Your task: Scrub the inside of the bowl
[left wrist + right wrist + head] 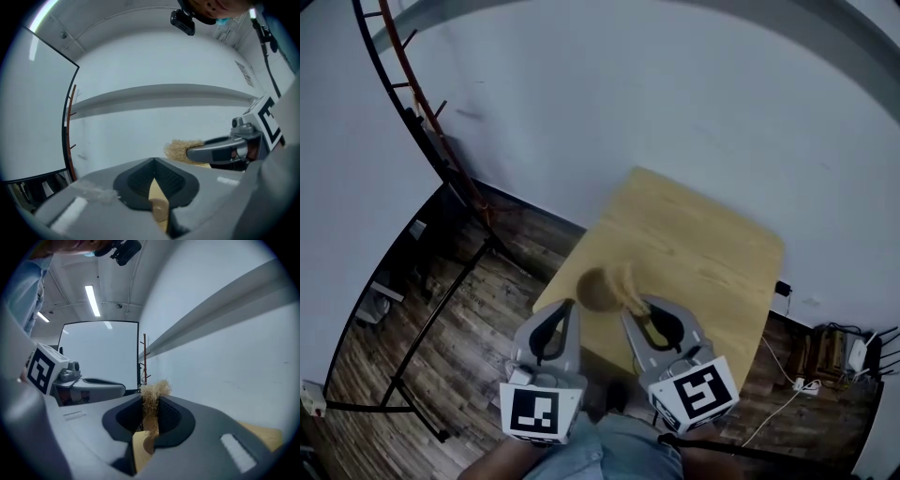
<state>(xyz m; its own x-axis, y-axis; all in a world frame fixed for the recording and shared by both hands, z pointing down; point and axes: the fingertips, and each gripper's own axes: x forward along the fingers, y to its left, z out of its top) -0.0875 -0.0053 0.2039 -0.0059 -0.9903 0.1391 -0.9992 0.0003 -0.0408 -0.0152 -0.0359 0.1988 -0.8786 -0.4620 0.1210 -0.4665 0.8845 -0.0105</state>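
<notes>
A brown bowl [598, 289] stands near the front left corner of the light wooden table [703, 253]. My left gripper [569, 303] hovers at the bowl's left side, shut, with nothing held. In the left gripper view its jaws [154, 161] meet at the tips, and the bowl [159, 210] shows through the narrow gap below them. My right gripper [633, 305] is shut on a tuft of straw-coloured scrubber [628, 281] at the bowl's right rim. The scrubber [152, 394] sticks out past the right gripper's jaws [151, 401]. Both gripper views face the white wall.
A curved black and red rack [441, 150] on a black stand rises at the left over the dark wood floor. A power strip and cables [806, 382] lie on the floor at the right. The table's back edge meets the white wall.
</notes>
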